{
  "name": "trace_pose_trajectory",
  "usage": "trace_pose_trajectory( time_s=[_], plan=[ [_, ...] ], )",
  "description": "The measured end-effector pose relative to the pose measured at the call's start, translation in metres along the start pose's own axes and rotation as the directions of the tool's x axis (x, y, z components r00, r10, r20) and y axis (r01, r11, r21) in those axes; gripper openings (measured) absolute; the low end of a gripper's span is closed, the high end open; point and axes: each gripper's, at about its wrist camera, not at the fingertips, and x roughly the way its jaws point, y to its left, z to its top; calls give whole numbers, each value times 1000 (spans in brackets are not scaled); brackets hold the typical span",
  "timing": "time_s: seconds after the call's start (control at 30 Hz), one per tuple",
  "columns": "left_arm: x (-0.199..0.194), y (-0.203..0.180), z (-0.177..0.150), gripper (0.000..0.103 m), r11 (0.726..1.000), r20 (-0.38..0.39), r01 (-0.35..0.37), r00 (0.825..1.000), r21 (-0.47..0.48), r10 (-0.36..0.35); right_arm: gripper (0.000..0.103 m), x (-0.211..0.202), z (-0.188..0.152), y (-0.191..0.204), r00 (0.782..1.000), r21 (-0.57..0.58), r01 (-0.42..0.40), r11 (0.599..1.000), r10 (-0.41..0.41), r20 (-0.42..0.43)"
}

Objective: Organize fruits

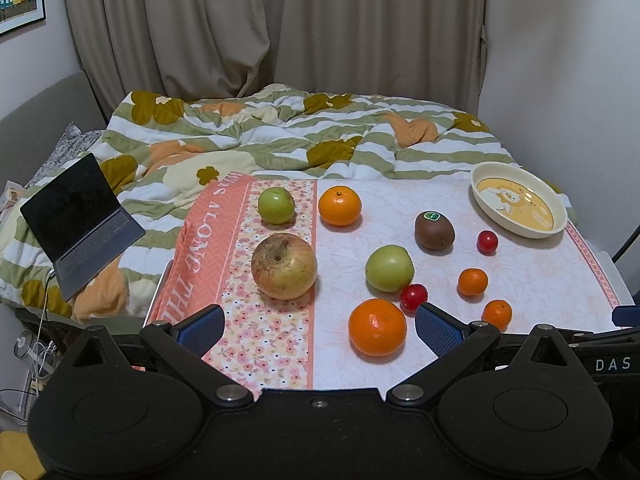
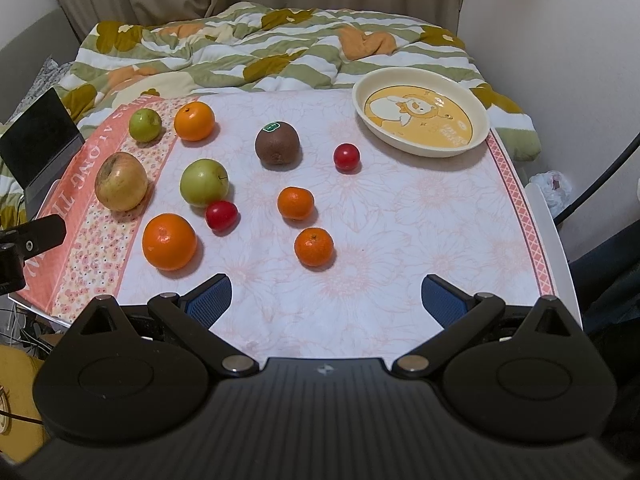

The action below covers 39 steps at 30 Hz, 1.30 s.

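Note:
Fruits lie loose on a floral cloth (image 2: 400, 220): a large yellowish apple (image 1: 284, 266) (image 2: 121, 181), two green apples (image 1: 276, 205) (image 1: 389, 268), two big oranges (image 1: 339, 205) (image 1: 377, 327), two small mandarins (image 2: 295, 203) (image 2: 314, 246), two red cherry tomatoes (image 2: 346, 157) (image 2: 221, 216) and a brown kiwi (image 2: 277, 144). A cream plate with a cartoon print (image 1: 518, 199) (image 2: 422, 112) stands empty at the far right. My left gripper (image 1: 319, 330) is open at the near edge, before the near orange. My right gripper (image 2: 326, 298) is open and empty over the near cloth.
An open dark laptop (image 1: 80, 224) sits left of the table on a flower-patterned quilt (image 1: 280, 132), which lies behind the table. Curtains (image 1: 280, 20) hang at the back and a white wall stands on the right. The table's right edge (image 2: 556, 240) is close to dark cables.

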Motion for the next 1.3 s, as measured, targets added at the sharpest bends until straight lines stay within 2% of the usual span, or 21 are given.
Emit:
trace_pose_trajectory(
  time_s=[0.2, 0.4, 0.7, 0.87, 1.07, 1.17, 1.3],
  plan=[
    [2, 1, 2, 102, 1000, 1, 23, 1000, -10, -23, 103, 0, 0, 0, 1000, -3, -1, 1000, 1, -5],
    [10, -6, 2, 102, 1000, 22, -14, 1000, 27, 13, 103, 5, 3, -5, 1000, -30, -18, 999, 18, -5],
    [60, -23, -23, 99, 992, 20, -19, 1000, 128, 17, 103, 51, -7, -14, 998, -86, -39, 996, 44, 47],
    [86, -37, -37, 96, 984, 25, 3, 1000, 179, -7, 103, 82, -15, -19, 994, -145, -94, 985, 102, 46],
    [112, -46, -45, 86, 981, -9, 27, 1000, 192, -26, 103, 106, -24, -26, 989, -169, -125, 978, 136, 56],
    [121, -48, -45, 83, 981, -18, 26, 1000, 192, -23, 98, 114, -25, -26, 986, -182, -144, 973, 157, 54],
    [128, -50, -44, 73, 983, -27, 40, 999, 181, -35, 93, 120, -25, -24, 983, -196, -156, 968, 171, 65]
  ],
)
